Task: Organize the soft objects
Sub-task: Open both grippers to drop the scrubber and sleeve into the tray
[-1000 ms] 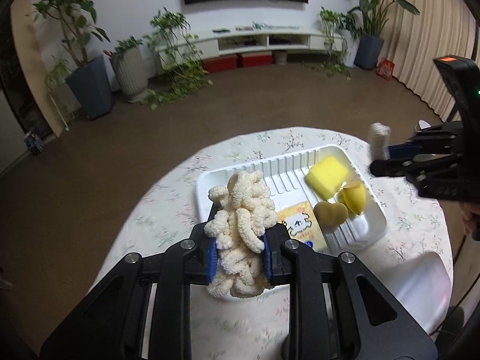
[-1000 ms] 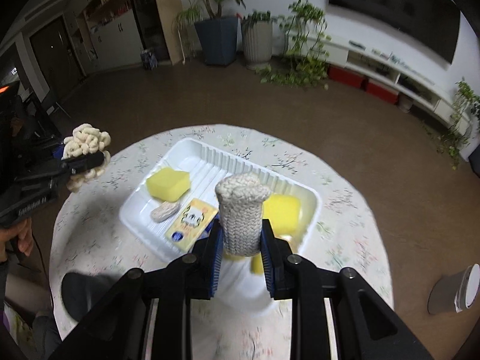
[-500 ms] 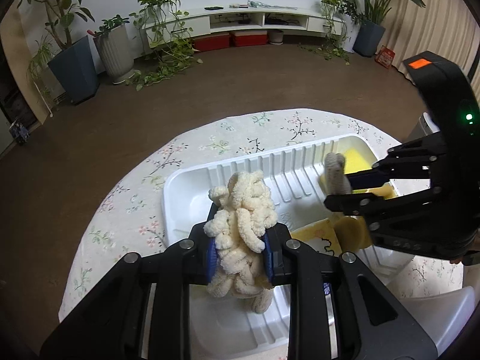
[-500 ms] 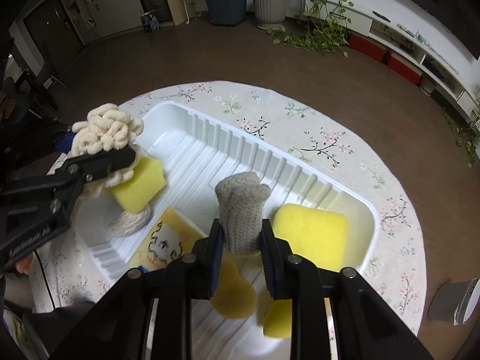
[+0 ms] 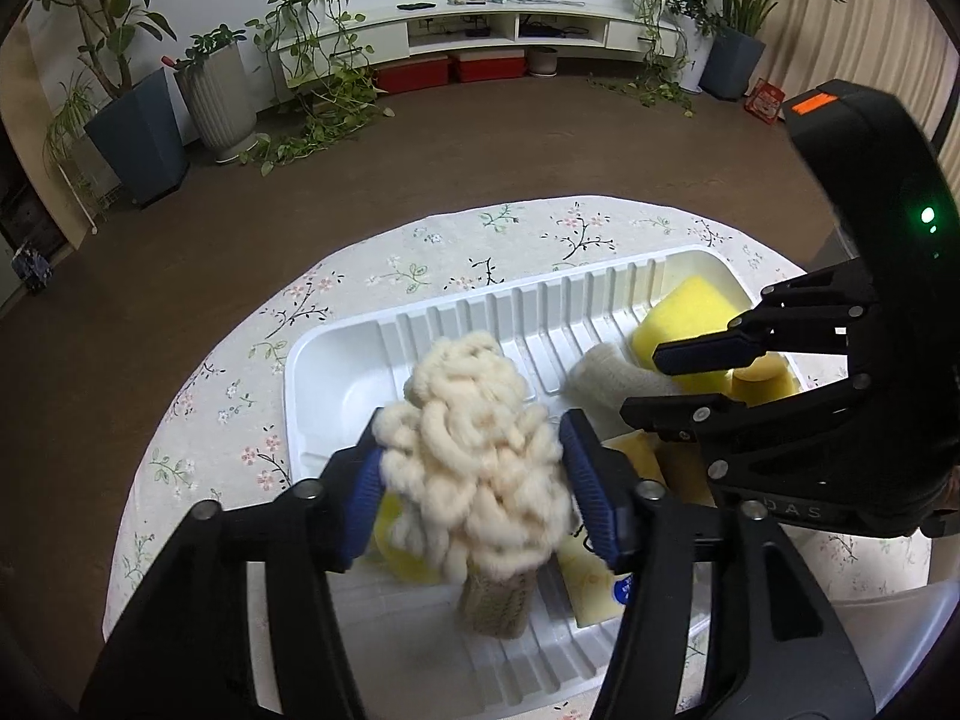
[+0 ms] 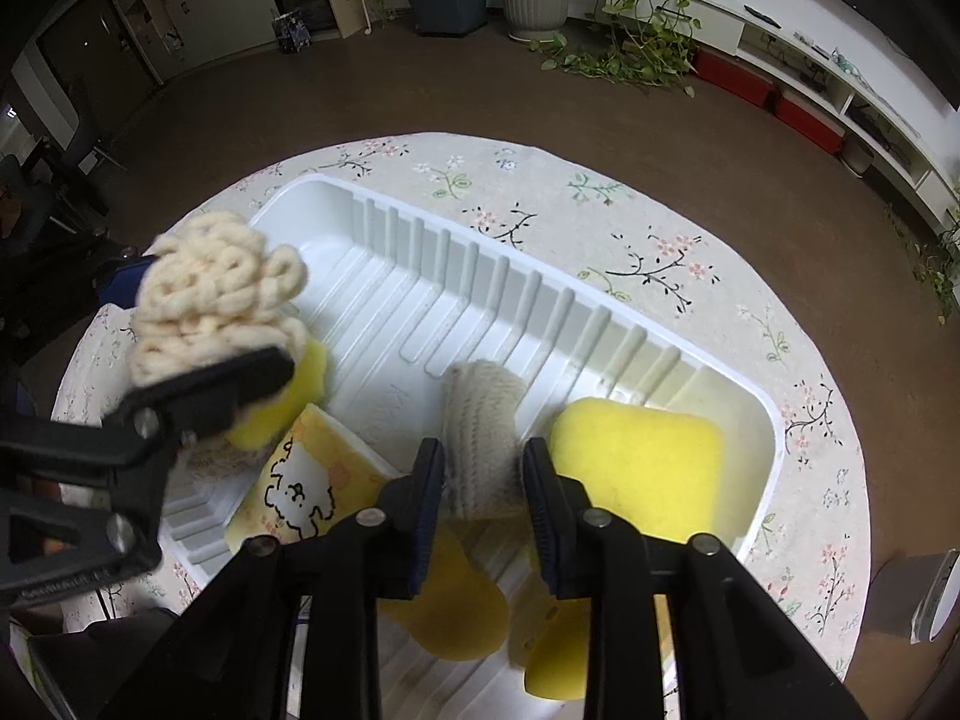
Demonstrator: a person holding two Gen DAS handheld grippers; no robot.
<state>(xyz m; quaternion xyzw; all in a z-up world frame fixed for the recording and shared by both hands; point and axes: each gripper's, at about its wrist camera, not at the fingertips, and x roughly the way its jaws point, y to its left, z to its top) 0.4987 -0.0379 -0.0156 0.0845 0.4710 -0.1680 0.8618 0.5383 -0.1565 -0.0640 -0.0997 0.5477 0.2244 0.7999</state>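
Note:
A white ribbed tray [image 5: 480, 324] [image 6: 420, 276] lies on the round floral table. My left gripper [image 5: 474, 480] stands over the tray's near left part with its jaws spread; a cream curly yarn tuft [image 5: 474, 456] [image 6: 210, 288] sits between them, its knit base [image 5: 498, 600] resting in the tray. My right gripper [image 6: 480, 474] has its jaws a little apart around a cream knit piece [image 6: 483, 426] [image 5: 618, 375] that lies in the tray. Yellow sponges [image 6: 636, 468] [image 5: 684, 312] and a yellow cartoon pack [image 6: 300, 480] lie in the tray.
The right gripper's black body [image 5: 840, 390] fills the right of the left wrist view. The table [image 6: 630, 228] is edged by brown floor. Plant pots [image 5: 138, 132] and a low white shelf [image 5: 510, 24] stand far back.
Both grippers moved down into the tray. The left jaws spread off the yarn tuft, which now rests in the tray. The right jaws loosened around the knit piece.

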